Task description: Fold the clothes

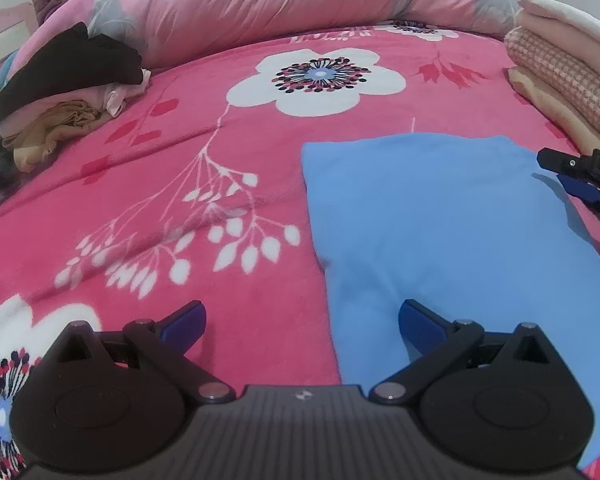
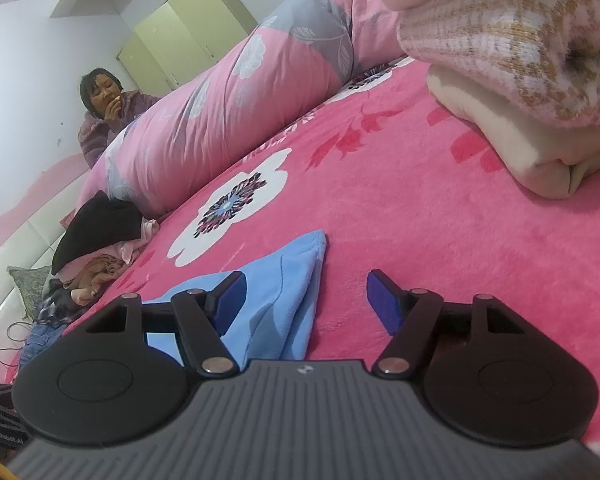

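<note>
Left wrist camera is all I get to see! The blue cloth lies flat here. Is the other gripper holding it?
Observer: No. The right gripper is open, with the blue cloth between its fingers but not pinched.
Operator: Does the cloth look flat on that side too?
Observer: Not quite; its corner rises in a raised fold.
Operator: Is anybody else in the room?
Observer: Yes, a woman sits behind the rolled pink quilt, hand at her mouth.
</note>
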A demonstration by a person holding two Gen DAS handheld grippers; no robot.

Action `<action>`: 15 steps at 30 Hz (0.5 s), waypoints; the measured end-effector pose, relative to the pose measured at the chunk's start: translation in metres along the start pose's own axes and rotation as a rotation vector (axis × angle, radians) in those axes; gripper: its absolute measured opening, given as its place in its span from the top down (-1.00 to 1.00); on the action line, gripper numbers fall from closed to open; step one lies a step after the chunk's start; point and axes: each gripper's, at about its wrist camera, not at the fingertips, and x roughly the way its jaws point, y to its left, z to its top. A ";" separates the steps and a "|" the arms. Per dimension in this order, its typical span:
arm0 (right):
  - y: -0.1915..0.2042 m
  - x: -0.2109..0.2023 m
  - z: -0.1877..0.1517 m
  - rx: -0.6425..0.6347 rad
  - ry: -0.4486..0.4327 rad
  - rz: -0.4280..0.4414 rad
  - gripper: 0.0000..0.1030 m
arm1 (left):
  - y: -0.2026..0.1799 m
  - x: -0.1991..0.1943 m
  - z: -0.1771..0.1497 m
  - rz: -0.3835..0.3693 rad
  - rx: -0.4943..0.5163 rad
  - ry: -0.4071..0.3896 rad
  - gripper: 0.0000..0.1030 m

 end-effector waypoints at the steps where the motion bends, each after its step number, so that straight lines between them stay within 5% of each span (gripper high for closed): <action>1: 0.000 0.000 0.000 0.000 0.000 0.001 -0.30 | 0.000 0.000 0.000 0.002 0.000 0.000 -1.00; 15: -0.001 0.000 0.000 0.002 -0.001 0.005 -0.30 | 0.001 0.000 -0.002 0.006 -0.002 -0.006 -1.00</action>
